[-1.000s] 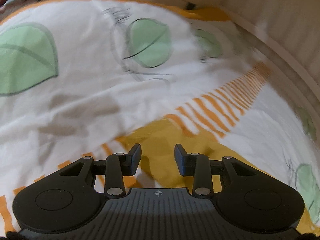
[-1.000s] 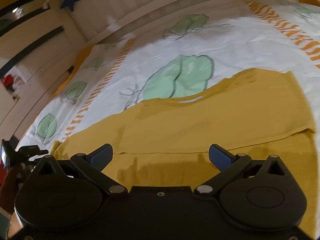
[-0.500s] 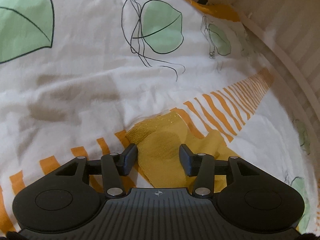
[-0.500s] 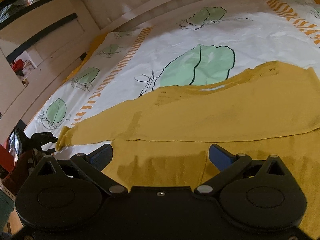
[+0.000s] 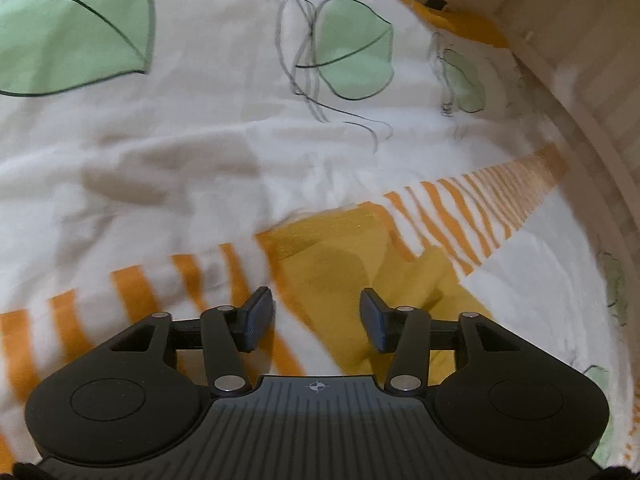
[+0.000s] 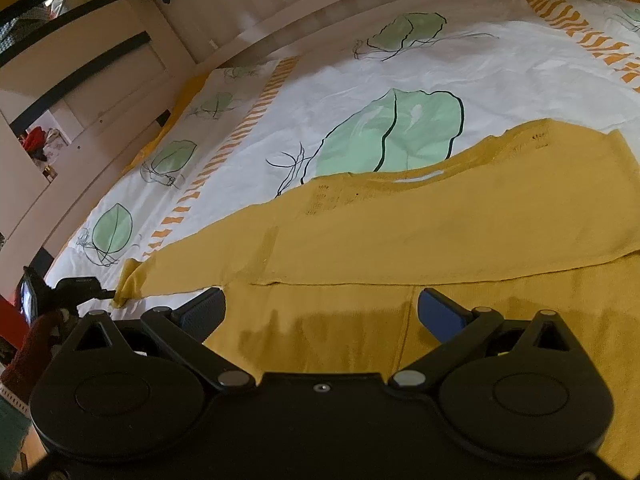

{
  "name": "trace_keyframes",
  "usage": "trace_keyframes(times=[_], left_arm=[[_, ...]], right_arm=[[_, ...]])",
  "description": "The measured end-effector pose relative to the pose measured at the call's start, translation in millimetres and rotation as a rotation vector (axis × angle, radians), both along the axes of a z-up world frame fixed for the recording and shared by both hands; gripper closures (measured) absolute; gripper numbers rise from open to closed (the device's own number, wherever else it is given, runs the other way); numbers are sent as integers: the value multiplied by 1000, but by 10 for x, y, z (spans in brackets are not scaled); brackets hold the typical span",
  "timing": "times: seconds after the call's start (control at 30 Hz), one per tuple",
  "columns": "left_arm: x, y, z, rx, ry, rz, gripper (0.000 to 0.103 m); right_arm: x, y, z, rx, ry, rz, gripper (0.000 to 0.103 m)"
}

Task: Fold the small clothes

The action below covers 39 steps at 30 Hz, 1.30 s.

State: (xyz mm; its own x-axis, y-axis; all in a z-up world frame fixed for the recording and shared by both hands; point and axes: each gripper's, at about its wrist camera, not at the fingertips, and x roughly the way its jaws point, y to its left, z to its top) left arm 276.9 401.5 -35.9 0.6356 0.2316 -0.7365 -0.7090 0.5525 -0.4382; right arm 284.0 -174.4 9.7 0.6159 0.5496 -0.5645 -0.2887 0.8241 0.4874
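A mustard-yellow knit top (image 6: 460, 220) lies flat on a white bed sheet (image 6: 360, 92), one side folded over the body, one long sleeve stretched out to the left. My right gripper (image 6: 320, 314) is open and empty just above the top's near part. In the left wrist view the sleeve's cuff end (image 5: 340, 264) lies on the sheet just ahead of my left gripper (image 5: 316, 320), which is open, with the cloth between and below its fingers, not pinched.
The sheet has green leaf prints (image 5: 72, 28) and orange striped bands (image 5: 472, 208). A pale wooden bed rail (image 6: 360, 12) runs along the far side. The other gripper and a gloved hand (image 6: 48, 304) show at the sleeve end.
My left gripper has opened wider and shifted along the sleeve end; the cuff now lies ahead of it. The right gripper has pulled back, so more of the sleeve shows.
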Motion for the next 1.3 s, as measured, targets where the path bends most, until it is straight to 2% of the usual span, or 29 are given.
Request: trace_keyframes(times=[0.07,0.17,0.2,0.23,0.27,0.37,0.5,0.67,0.83,1.0,1.13,1.3], left_arm=[[44,18,-44,-7,-44,-23,42],[40,46,-108,-17,-123,-40,42],[25,56,-125,-17,-148,-43,55],[14,60,-131,-14,-159,-39,72],[13,65,-135,-14,-149,-32,97],[18,30,-91,-14,-168,-35,98],[123,-176,172,55,-212,-99,98],[267,-677,599,139,-286,-219,98],[403,-1422,971,200,-360,-356,98],[617,-2243,1160,164,-426,-465,98],[812,-2984,1178,159,-445,-584,98],[1048,-3774,1002,132,-418,-708,97]], right_arm=[[4,9,5,-2,-3,1,0],[6,19,-1,-6,-4,2,0],[9,22,-7,-8,-3,0,0],[16,19,-13,-9,0,-1,0],[15,18,-21,-9,1,-2,0],[21,21,-28,-11,5,-6,0],[6,10,-15,-7,-1,-8,0],[3,-58,30,-7,-4,-32,0],[22,-225,108,18,-8,-81,0],[21,-450,212,50,-17,-141,0],[20,-660,259,78,-13,-195,0],[13,-945,331,115,-18,-270,0]])
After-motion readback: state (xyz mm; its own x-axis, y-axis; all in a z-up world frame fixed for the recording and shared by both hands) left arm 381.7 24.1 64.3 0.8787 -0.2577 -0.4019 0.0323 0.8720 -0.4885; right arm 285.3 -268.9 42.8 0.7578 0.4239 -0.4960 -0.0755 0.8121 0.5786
